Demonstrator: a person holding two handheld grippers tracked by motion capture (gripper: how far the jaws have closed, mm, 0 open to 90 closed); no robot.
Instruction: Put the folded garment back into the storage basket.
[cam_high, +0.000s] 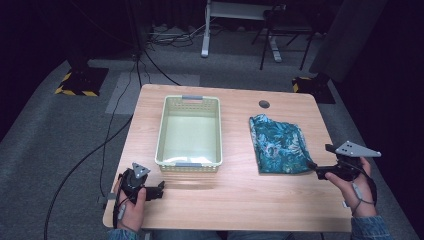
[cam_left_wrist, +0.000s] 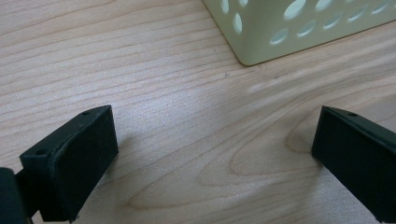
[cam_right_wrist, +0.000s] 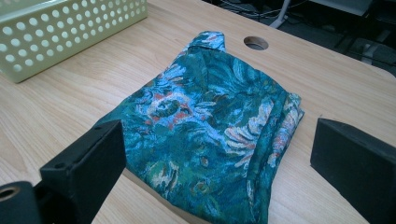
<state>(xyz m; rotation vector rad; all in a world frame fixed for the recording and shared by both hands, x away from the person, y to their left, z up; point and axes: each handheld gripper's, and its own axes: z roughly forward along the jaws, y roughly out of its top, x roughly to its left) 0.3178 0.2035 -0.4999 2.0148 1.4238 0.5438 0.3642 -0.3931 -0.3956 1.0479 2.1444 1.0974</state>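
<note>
A folded teal cloth with a floral print (cam_high: 277, 145) (cam_right_wrist: 212, 126) lies on the right half of the wooden table (cam_high: 240, 195). My right gripper (cam_high: 317, 170) (cam_right_wrist: 219, 172) is open at the cloth's near right corner, its jaws spread wide on either side of the cloth's near edge. A pale yellow-green perforated basket (cam_high: 190, 132) (cam_left_wrist: 299, 28) (cam_right_wrist: 60, 32) stands empty at the table's middle left. My left gripper (cam_high: 159, 190) (cam_left_wrist: 215, 154) rests open near the table's front left, just short of the basket's near left corner, with bare wood between its jaws.
A round cable hole (cam_high: 264, 104) (cam_right_wrist: 256, 43) is cut in the table behind the cloth. Cables (cam_high: 100, 150) run across the grey floor left of the table. Desk legs and stands (cam_high: 205, 35) are at the back.
</note>
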